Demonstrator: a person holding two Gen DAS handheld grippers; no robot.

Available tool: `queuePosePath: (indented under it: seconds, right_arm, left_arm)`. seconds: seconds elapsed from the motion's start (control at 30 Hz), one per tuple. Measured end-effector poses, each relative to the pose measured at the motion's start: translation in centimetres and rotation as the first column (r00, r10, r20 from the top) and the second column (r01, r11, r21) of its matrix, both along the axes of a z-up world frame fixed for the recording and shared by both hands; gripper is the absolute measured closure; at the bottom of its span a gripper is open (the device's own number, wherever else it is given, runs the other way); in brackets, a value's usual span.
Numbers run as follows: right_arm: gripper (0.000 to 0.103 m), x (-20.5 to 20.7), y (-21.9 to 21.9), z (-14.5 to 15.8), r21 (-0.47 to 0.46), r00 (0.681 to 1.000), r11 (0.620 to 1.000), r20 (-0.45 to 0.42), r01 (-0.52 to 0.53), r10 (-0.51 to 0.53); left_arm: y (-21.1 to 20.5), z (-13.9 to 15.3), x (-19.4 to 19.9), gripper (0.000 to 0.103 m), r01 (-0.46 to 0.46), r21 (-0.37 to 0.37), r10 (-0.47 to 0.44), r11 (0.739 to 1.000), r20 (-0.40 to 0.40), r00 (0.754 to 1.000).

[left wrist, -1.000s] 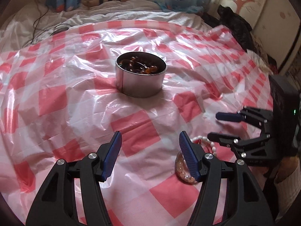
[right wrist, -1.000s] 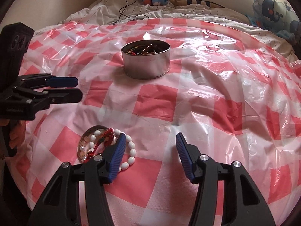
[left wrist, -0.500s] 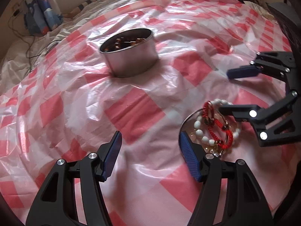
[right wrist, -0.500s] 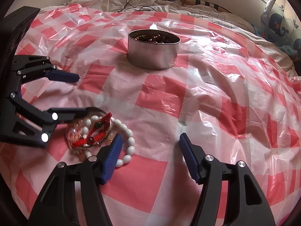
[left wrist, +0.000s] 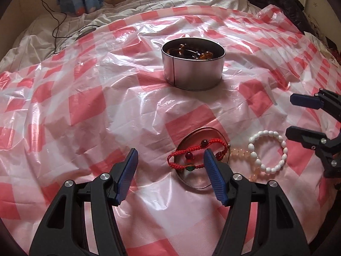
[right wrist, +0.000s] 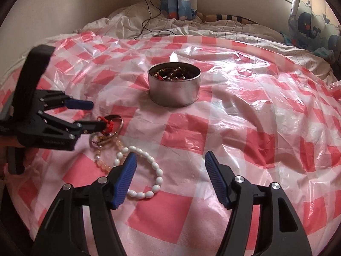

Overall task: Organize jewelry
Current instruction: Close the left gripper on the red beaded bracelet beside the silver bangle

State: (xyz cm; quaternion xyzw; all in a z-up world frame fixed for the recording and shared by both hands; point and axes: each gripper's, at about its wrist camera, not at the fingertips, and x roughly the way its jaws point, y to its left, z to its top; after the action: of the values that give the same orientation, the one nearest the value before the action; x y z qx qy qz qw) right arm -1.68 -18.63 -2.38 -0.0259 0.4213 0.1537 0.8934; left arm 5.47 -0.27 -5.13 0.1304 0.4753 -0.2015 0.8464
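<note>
A round metal tin (left wrist: pixel 192 66) holding several amber and dark bead bracelets stands on the red-checked plastic sheet; it also shows in the right wrist view (right wrist: pixel 174 87). Nearer, a flat round metal lid (left wrist: pixel 198 179) carries a red cord bracelet (left wrist: pixel 196 152). A peach bead bracelet (left wrist: pixel 240 154) and a white bead bracelet (left wrist: pixel 267 151) lie to its right. My left gripper (left wrist: pixel 170 173) is open and empty, its right finger beside the lid. My right gripper (right wrist: pixel 169 178) is open and empty, its left finger over the white bracelet (right wrist: pixel 149 170).
The plastic sheet (left wrist: pixel 85 106) is wrinkled and covers a bed. White bedding, a black cable (right wrist: pixel 149 10) and patterned curtains lie at the far side. Dark clothing (left wrist: pixel 283 2) lies at the far right. The sheet's near edge drops off at the left in the right wrist view.
My left gripper has swung back and levelled, bringing the lid and red bracelet close to its right finger. The right gripper has drawn back from the lid and now sits over the white bracelet.
</note>
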Motion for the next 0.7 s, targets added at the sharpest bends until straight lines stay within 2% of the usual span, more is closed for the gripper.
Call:
queuePosePath:
  seconds: [0.13, 0.27, 0.33, 0.4, 0.5, 0.6, 0.63, 0.7]
  right_arm:
    - [0.039, -0.3, 1.1, 0.7, 0.079, 0.998, 0.996, 0.045, -0.04, 0.036]
    - [0.039, -0.9, 3.4, 1.0, 0.078, 0.989, 0.99, 0.094, -0.117, 0.11]
    - [0.039, -1.0, 4.3, 0.5, 0.056, 0.988, 0.989, 0.087, -0.135, 0.13]
    - [0.039, -1.0, 4.7, 0.1, 0.044, 0.988, 0.989, 0.079, -0.138, 0.134]
    - [0.039, -0.9, 4.6, 0.0, 0.051, 0.989, 0.99, 0.077, -0.128, 0.124]
    - [0.039, -0.7, 4.2, -0.1, 0.067, 0.991, 0.991, 0.072, -0.115, 0.11]
    - [0.039, -0.7, 4.1, -0.1, 0.07, 0.992, 0.991, 0.071, -0.111, 0.106]
    - [0.039, -0.6, 4.0, -0.1, 0.076, 0.992, 0.991, 0.071, -0.107, 0.101]
  left_arm:
    - [0.9, 0.4, 0.2, 0.042, -0.038, -0.034, 0.038, 0.999, 0.004, 0.999]
    - [3.1, 1.0, 1.0, 0.042, -0.078, -0.149, 0.071, 0.986, -0.052, 0.996]
    - [3.1, 0.7, 1.0, 0.042, -0.047, -0.152, 0.035, 0.987, -0.078, 0.996]
    - [2.7, 0.3, 0.9, 0.042, -0.032, -0.13, 0.021, 0.991, -0.081, 0.996]
    - [2.0, 0.3, 0.5, 0.044, 0.002, -0.148, -0.013, 0.989, -0.07, 0.997]
    - [1.0, -0.1, 0.1, 0.062, 0.04, -0.113, -0.047, 0.993, -0.067, 0.997]
    - [0.6, -0.4, 0.1, 0.073, 0.049, -0.098, -0.056, 0.994, -0.072, 0.996]
    - [0.2, -0.6, 0.0, 0.082, 0.063, -0.08, -0.069, 0.995, -0.072, 0.995]
